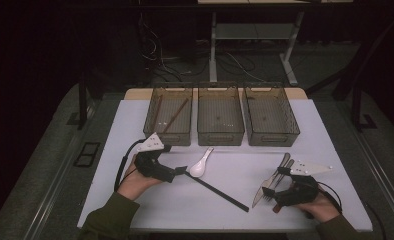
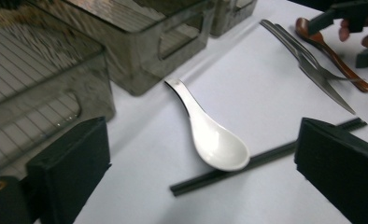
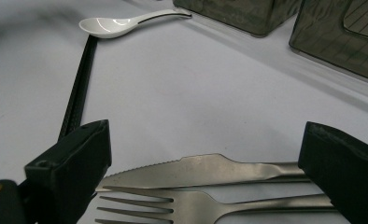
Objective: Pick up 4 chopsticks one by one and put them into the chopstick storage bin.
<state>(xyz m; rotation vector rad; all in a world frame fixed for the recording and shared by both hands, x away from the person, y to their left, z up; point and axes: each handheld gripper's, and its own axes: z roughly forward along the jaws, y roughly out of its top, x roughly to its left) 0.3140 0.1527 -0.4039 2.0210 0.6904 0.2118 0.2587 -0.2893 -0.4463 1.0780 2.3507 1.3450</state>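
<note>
While fork tines (image 3: 135, 205) run off-frame | left hand-held gripper (image 2: 201, 172) wide, empty | right hand-held gripper (image 3: 205, 177) wide, gripping nothing

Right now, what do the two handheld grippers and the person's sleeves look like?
Both are black handheld units. The left gripper and right gripper each carry a pale grey three-cornered plate on top and trail a black cable. Up close the jaws are blocky, matt black pads, with a brass-coloured ring at the lower left corner of each gripper view. The sleeves are dark olive green.
</note>
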